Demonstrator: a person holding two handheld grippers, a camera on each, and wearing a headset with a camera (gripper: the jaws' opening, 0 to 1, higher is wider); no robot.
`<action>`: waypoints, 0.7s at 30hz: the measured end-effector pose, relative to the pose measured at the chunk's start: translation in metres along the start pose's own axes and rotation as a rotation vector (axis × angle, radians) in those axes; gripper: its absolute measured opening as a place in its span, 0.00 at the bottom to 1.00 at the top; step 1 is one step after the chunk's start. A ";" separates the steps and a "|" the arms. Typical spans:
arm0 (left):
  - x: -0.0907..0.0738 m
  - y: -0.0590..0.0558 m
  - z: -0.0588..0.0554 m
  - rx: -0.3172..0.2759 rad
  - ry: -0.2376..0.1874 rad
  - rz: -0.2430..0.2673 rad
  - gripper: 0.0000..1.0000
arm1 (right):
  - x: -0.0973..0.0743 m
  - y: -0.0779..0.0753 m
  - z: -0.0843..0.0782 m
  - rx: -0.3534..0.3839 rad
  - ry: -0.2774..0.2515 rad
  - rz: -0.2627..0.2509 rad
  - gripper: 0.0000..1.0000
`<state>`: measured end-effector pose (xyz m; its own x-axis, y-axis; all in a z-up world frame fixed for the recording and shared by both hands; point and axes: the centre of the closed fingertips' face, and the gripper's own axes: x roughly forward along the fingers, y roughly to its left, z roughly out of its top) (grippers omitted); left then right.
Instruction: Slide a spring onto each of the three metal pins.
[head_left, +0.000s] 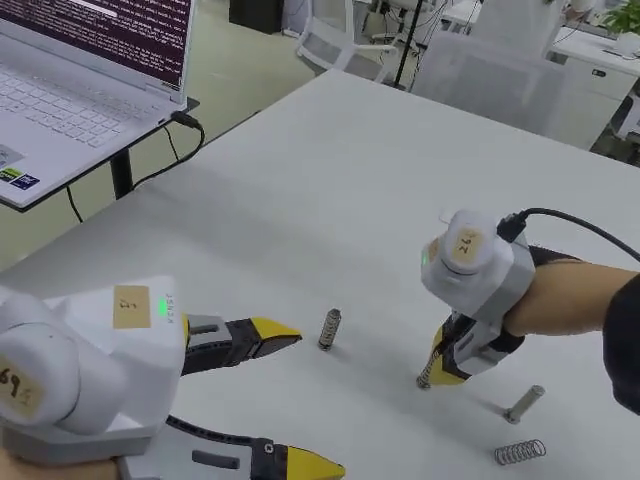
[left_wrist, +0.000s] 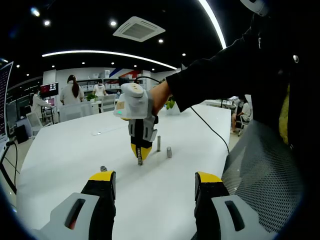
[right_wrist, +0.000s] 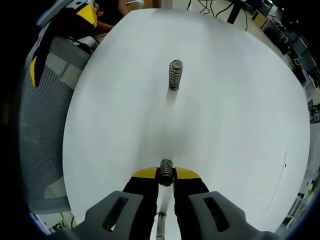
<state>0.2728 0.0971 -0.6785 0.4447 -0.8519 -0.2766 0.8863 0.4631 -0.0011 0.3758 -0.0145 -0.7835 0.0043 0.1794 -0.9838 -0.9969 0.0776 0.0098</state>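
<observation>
A metal pin with a spring on it (head_left: 329, 328) (right_wrist: 175, 74) stands upright mid-table. My right gripper (head_left: 443, 368) (left_wrist: 140, 151) (right_wrist: 166, 175) is shut on a second pin with a spring around it (head_left: 426, 378) (right_wrist: 166, 171), its tip tilted down to the table. A bare pin (head_left: 523, 404) (left_wrist: 158, 143) stands to its right, with a loose spring (head_left: 520, 452) (left_wrist: 169, 152) lying beside it. My left gripper (head_left: 300, 400) (left_wrist: 155, 179) is open and holds nothing, hovering near the table's front, left of the standing sprung pin.
An open laptop (head_left: 70, 80) sits on a separate stand at the far left, with a black cable (head_left: 185, 135) hanging by the white table's (head_left: 350, 200) left edge. Chairs and desks stand beyond the far edge. A cable (head_left: 580, 225) trails from the right gripper.
</observation>
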 end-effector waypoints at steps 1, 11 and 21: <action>0.000 0.000 0.000 0.001 0.002 -0.001 0.60 | 0.001 0.000 0.000 -0.001 -0.002 0.000 0.09; 0.000 0.000 0.000 -0.001 0.000 0.001 0.60 | 0.002 -0.001 0.002 0.007 -0.009 -0.003 0.09; 0.000 0.002 0.000 0.001 0.004 0.003 0.60 | -0.005 -0.003 -0.002 0.033 -0.047 -0.022 0.16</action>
<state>0.2743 0.0975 -0.6790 0.4472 -0.8492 -0.2809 0.8849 0.4657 0.0011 0.3783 -0.0174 -0.7791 0.0308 0.2230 -0.9743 -0.9935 0.1138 -0.0054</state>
